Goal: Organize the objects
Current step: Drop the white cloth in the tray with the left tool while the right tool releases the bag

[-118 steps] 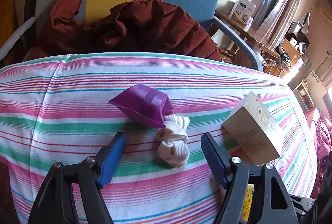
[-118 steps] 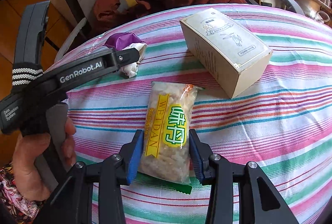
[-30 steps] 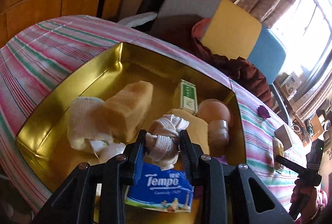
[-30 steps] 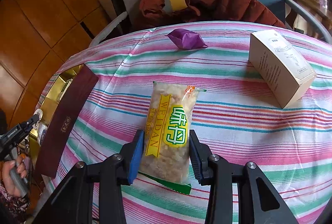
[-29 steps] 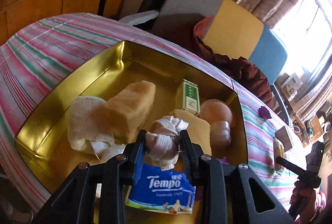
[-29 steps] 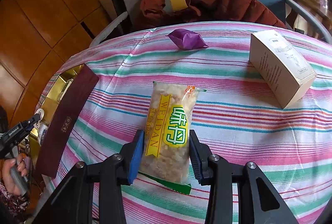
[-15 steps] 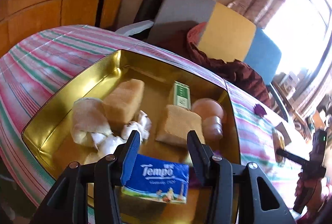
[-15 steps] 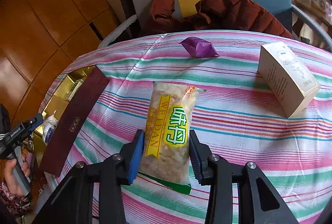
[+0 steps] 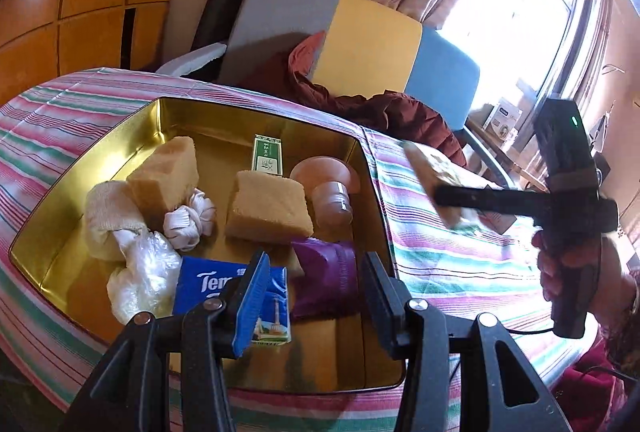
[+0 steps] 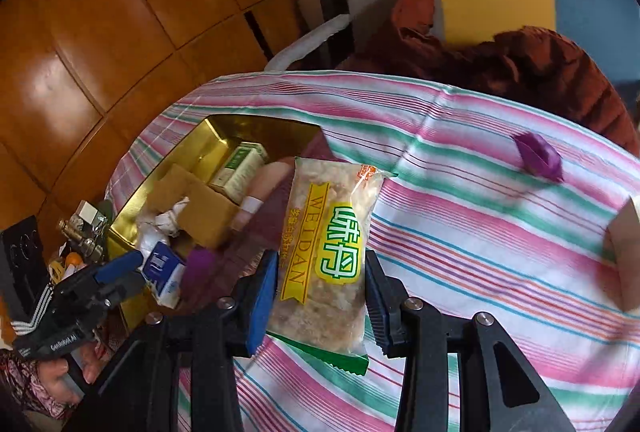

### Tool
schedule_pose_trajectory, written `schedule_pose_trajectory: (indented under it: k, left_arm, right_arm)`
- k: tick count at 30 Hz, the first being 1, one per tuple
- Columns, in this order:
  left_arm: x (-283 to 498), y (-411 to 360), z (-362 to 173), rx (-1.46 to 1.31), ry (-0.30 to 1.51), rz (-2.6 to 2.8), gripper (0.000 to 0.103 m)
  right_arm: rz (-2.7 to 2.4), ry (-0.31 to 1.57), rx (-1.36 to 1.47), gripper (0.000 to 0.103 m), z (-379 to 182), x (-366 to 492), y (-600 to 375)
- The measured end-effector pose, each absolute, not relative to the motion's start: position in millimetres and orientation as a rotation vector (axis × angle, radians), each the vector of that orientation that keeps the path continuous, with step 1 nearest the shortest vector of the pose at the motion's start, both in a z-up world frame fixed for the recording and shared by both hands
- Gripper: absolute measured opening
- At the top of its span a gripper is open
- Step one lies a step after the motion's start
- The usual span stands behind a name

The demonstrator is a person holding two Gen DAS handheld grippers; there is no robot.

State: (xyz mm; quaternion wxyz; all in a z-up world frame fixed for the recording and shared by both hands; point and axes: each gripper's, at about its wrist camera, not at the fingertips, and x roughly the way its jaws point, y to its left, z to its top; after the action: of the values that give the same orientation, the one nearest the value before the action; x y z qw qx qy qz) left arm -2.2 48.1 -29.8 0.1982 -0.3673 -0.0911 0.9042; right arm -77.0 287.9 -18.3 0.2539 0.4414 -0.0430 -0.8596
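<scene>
Hovering above the gold tin (image 9: 120, 136), the left tongs (image 9: 316, 288) gape, released, gripping nothing; the knotted white sock (image 9: 190, 220) lies inside at about ten o'clock from them (beside two sponges). On the right view, the right tongs (image 10: 320, 296) clench the snack packet (image 10: 328, 252) over the striped bench (image 10: 480, 240).

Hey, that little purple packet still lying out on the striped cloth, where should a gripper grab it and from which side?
Grip the purple packet across its puffed middle, coming from above. It lies flat and alone on the striped tablecloth, its ends taper to thin seams, and nothing crowds it. The left gripper is open and free; the right gripper holds the snack bag.
</scene>
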Motion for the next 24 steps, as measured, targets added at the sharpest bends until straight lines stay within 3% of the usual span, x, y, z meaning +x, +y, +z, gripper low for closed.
schedule_pose_trajectory:
  k: [11,24]
  left_arm:
    - [0.6,11.7,-30.0,-1.020,-0.386,2.570,0.048]
    - [-7.6,-22.2,-31.1,-1.049,-0.530,2.607,0.048]
  right_arm:
    - [-2.229,0.129,1.244,0.042,-11.6,-145.4,143.6]
    - [-2.176,0.477,1.280,0.042,-43.9,-203.3,57.7]
